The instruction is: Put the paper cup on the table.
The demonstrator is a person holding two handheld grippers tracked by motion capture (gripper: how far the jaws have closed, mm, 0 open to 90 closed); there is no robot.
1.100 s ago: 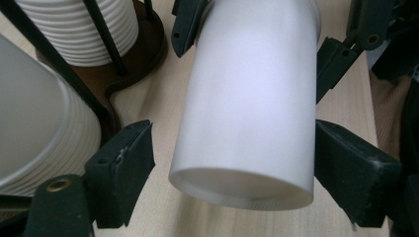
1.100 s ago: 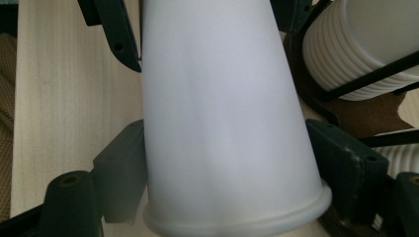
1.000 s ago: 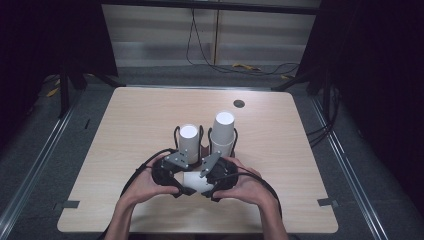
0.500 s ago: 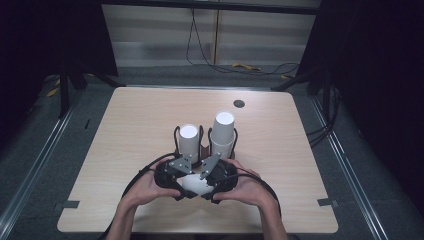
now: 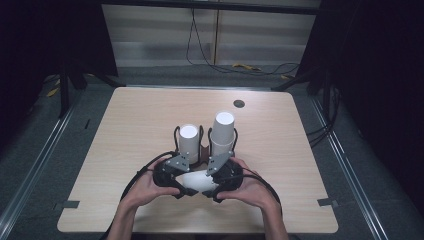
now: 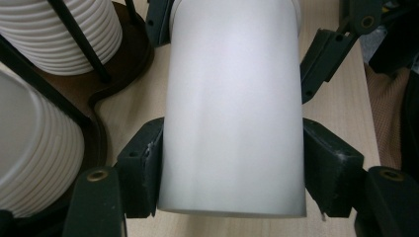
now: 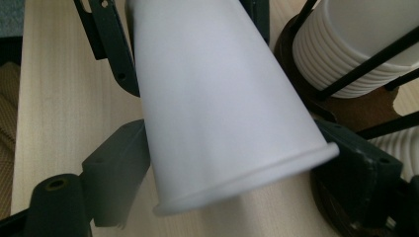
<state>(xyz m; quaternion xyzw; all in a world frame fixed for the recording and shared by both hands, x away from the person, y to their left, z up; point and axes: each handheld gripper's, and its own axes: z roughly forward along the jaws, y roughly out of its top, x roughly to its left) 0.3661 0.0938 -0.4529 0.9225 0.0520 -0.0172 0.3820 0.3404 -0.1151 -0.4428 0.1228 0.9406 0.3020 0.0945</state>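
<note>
Left gripper (image 5: 181,176) jaws have just been closing since the earlier shots, and now its pads (image 6: 141,173) are clamped on the bottom end of a white paper cup (image 5: 196,181) lying on its side near the front edge of the tabletop (image 5: 125,125), right in front of the cup holder (image 5: 206,147) with its two stacks. Right gripper (image 5: 212,181) has the rim end between its jaws; they look snug on it, but I can't tell for sure that they squeeze. If it's two nested cups, I'd pull straight apart along the axis, gently, so the paper doesn't crush.
</note>
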